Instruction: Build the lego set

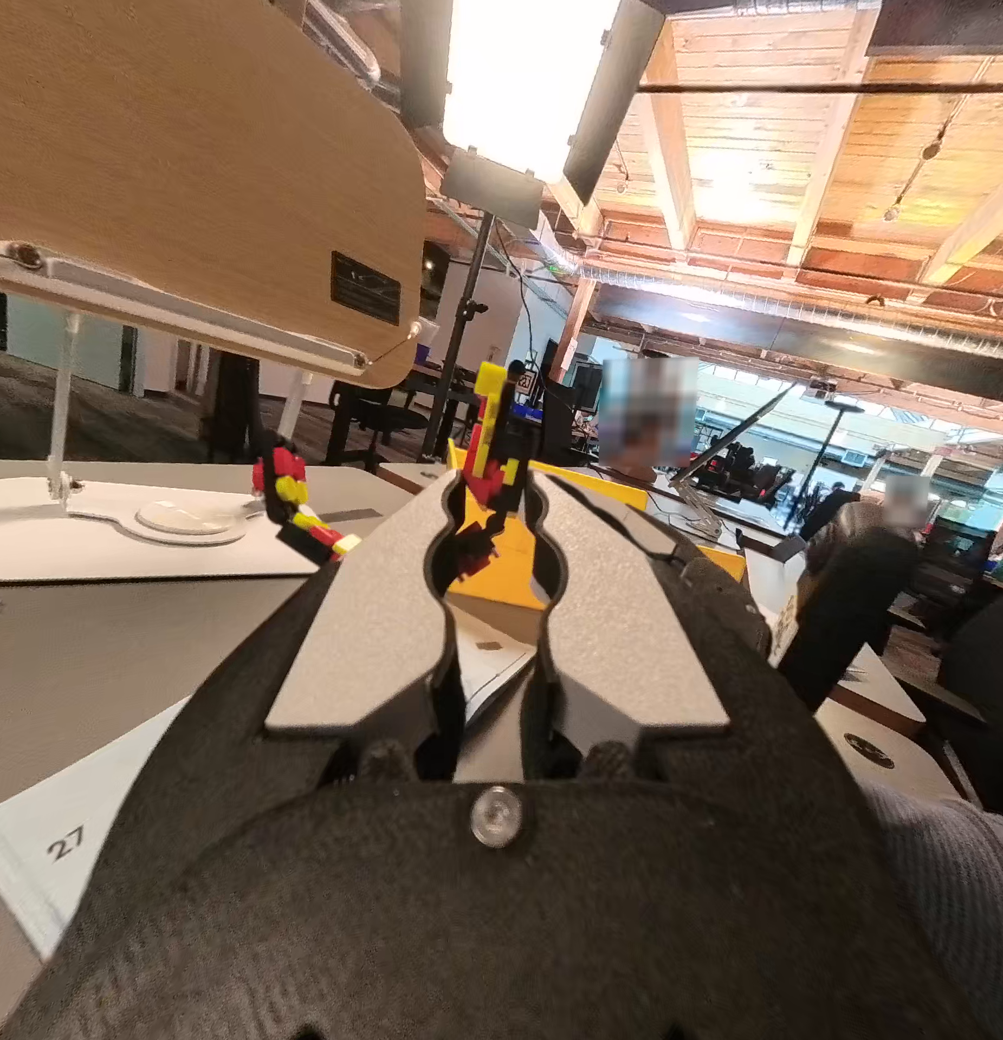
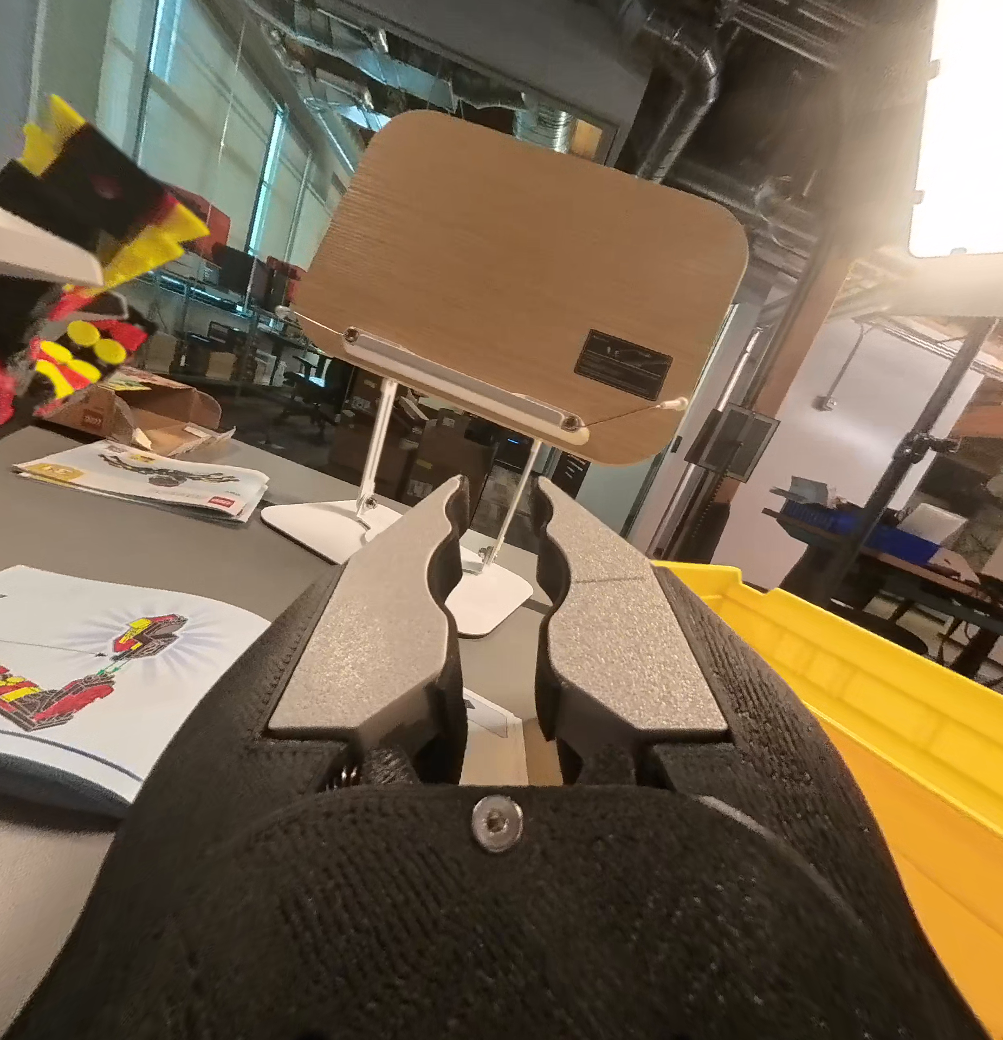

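Observation:
My left gripper (image 1: 490,478) is shut on a red, yellow and black lego model (image 1: 490,427), which sticks up past the fingertips above the table. A jointed arm of red, yellow and black bricks (image 1: 296,506) runs out to the left from behind the left finger; whether it is joined to the model is hidden. In the right wrist view the model (image 2: 88,264) hangs at the upper left, blurred, with a pale finger of the left gripper on it. My right gripper (image 2: 500,484) is open by a narrow gap and empty, low over the table.
A wooden book stand (image 2: 516,281) on a white base stands on the grey table; it also shows in the left wrist view (image 1: 206,169). A yellow bin (image 2: 859,709) is at the right. An open instruction booklet (image 2: 110,664), another booklet (image 2: 150,478) and a torn cardboard box (image 2: 155,411) lie left. Some 11 centimetres of space lies between my two pairs of fingers.

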The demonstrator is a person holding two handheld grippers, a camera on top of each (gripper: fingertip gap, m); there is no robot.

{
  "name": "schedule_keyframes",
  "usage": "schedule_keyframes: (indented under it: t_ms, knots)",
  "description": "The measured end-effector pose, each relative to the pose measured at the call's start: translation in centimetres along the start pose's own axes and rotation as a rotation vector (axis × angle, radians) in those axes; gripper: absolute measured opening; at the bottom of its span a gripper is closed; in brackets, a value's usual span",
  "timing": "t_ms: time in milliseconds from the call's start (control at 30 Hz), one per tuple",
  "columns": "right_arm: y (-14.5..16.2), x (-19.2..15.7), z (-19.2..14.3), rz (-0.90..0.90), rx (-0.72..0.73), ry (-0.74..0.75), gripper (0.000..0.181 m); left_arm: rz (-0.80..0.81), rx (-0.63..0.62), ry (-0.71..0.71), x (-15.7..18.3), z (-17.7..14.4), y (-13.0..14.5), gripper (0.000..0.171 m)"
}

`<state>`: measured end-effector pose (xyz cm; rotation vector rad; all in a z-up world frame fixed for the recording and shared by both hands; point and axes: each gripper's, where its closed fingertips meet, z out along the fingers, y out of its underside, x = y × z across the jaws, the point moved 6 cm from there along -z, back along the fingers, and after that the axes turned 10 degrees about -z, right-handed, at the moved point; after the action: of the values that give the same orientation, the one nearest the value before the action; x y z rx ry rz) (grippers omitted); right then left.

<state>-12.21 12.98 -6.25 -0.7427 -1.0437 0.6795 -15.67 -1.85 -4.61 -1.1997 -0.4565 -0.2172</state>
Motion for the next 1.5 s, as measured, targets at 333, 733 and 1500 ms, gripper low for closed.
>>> schedule_keyframes:
  t_ms: [333, 733, 1500]
  knots:
    - [0.0, 1.1, -0.8, -0.029, -0.012, 0.074, 0.018, 0.176, -0.010, -0.004, 1.4, 1.5, 1.2, 0.019]
    - [-1.2, 0.5, -4.3, -0.198, -0.091, 0.111, 0.016, 0.356, -0.054, -0.007, 2.7, 0.9, 3.0, 0.019]
    - [0.4, 2.3, -4.4, -0.138, -0.128, 0.137, 0.006, 0.249, 0.031, -0.135, -1.7, 1.2, 0.7, 0.019]
